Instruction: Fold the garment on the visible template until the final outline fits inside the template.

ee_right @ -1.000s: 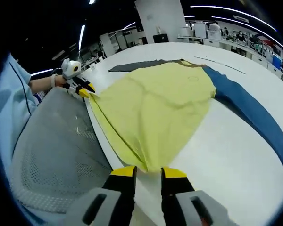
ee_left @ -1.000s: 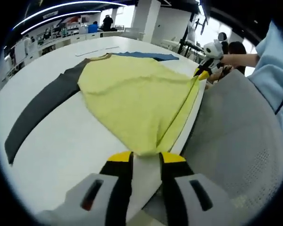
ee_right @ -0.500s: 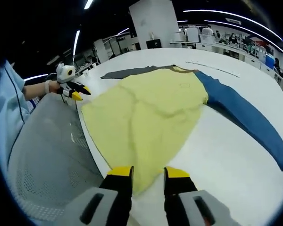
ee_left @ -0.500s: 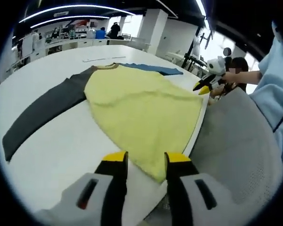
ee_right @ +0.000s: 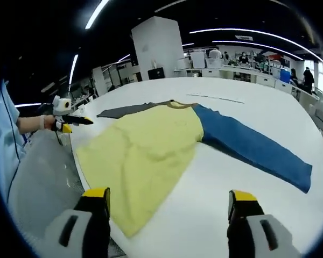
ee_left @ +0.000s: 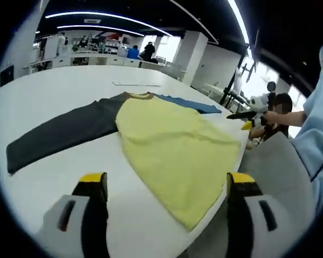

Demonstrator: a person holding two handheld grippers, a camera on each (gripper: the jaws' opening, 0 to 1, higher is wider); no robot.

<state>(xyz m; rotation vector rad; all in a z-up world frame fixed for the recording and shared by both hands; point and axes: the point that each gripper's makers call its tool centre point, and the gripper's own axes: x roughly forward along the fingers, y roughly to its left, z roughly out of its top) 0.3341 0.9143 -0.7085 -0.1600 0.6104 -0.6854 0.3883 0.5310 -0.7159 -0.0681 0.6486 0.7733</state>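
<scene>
A long-sleeved shirt lies flat on the white table (ee_left: 48, 177). Its yellow body (ee_left: 177, 145) (ee_right: 145, 150) reaches the near table edge, a dark grey sleeve (ee_left: 59, 134) (ee_right: 124, 111) runs out one side and a blue sleeve (ee_left: 188, 104) (ee_right: 253, 150) the other. My left gripper (ee_left: 166, 185) hangs open above the hem, jaws wide apart, holding nothing. My right gripper (ee_right: 169, 198) is open too, above the opposite hem corner. Each comes into the other's view: the right gripper (ee_left: 253, 114), the left gripper (ee_right: 64, 121).
A grey mesh chair back (ee_left: 269, 177) (ee_right: 37, 183) stands against the table's near edge, between my hands. A light blue sleeve (ee_left: 317, 129) of the person is beside it. A thin pale strip (ee_right: 215, 98) lies on the table beyond the collar. Desks and people fill the far background.
Both grippers have opened and let go of the yellow hem, which now lies spread on the table. Both have drawn back and risen.
</scene>
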